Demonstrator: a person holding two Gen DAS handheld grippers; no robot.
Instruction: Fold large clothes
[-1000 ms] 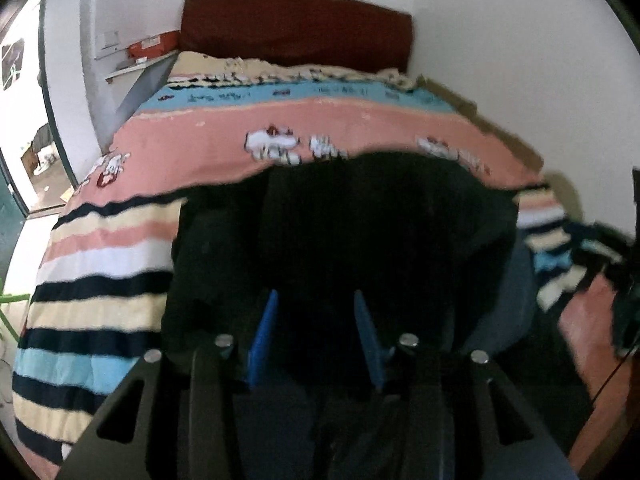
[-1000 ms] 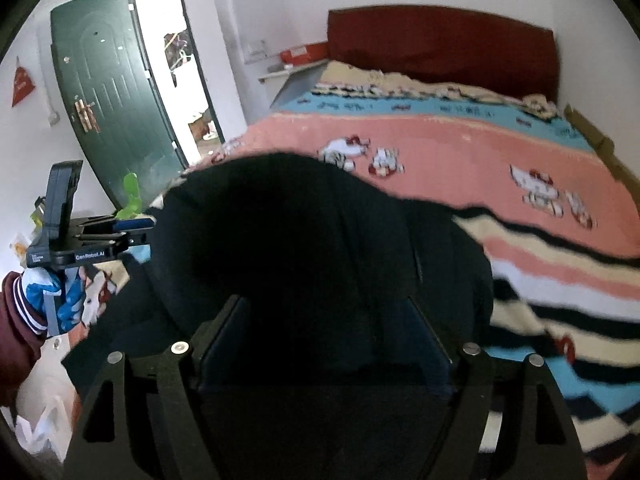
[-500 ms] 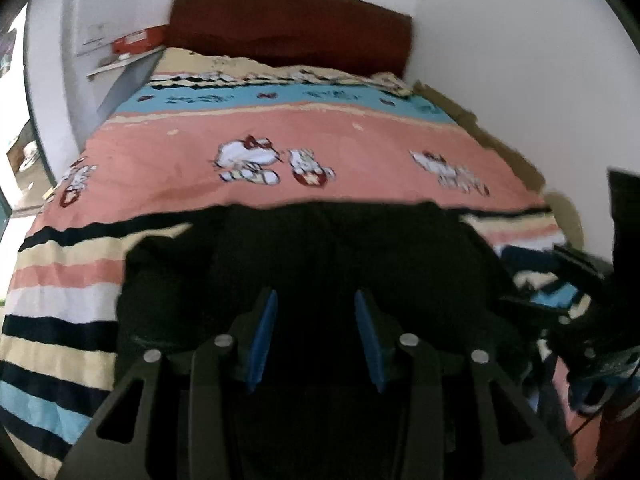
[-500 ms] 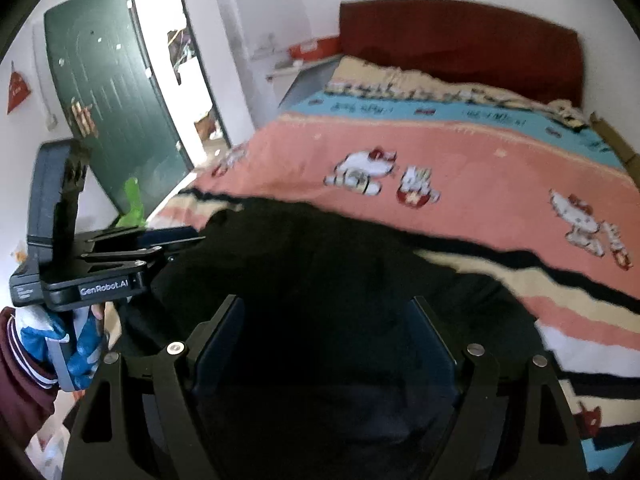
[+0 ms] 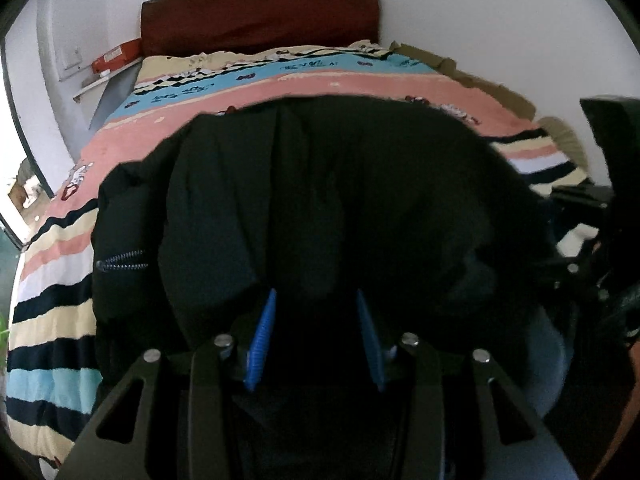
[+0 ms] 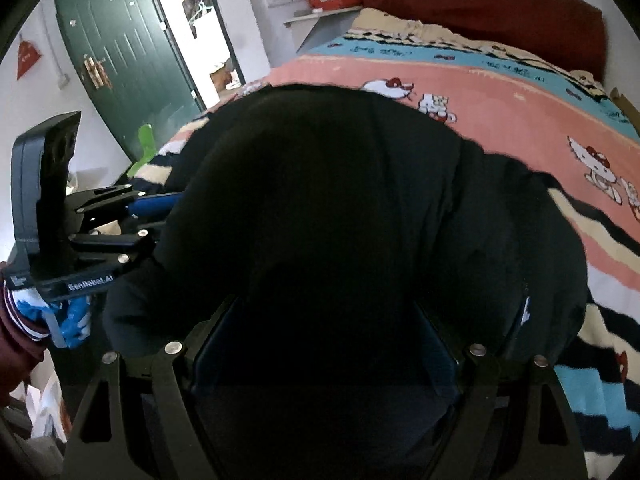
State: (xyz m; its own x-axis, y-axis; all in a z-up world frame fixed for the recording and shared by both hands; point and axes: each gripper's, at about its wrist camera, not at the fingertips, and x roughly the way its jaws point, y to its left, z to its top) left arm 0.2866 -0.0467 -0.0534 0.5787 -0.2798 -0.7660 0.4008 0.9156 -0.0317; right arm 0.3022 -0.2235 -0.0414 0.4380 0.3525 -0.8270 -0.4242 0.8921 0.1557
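A large black jacket [image 5: 320, 200] with a zip at its left edge is lifted in front of both cameras, over a striped cartoon-print bedspread [image 5: 280, 84]. My left gripper [image 5: 314, 312] has its blue fingers [image 5: 262, 332] wrapped in the black cloth, which fills the gap between them. My right gripper [image 6: 324, 320] is likewise buried in the jacket [image 6: 340, 200]; its fingertips are hidden by cloth. The left gripper also shows in the right wrist view [image 6: 132, 208], at the jacket's left edge. The right gripper's body shows at the right edge of the left wrist view [image 5: 600, 240].
The bed [image 6: 500, 92] fills the room ahead, with a dark red headboard [image 5: 260, 12] against the white wall. A green door [image 6: 120, 52] stands open at the left. A shelf with a red box [image 5: 116, 56] is beside the headboard.
The jacket sank toward the bed half a second ago and has now risen again, covering more of both views. Both grippers moved up with it.
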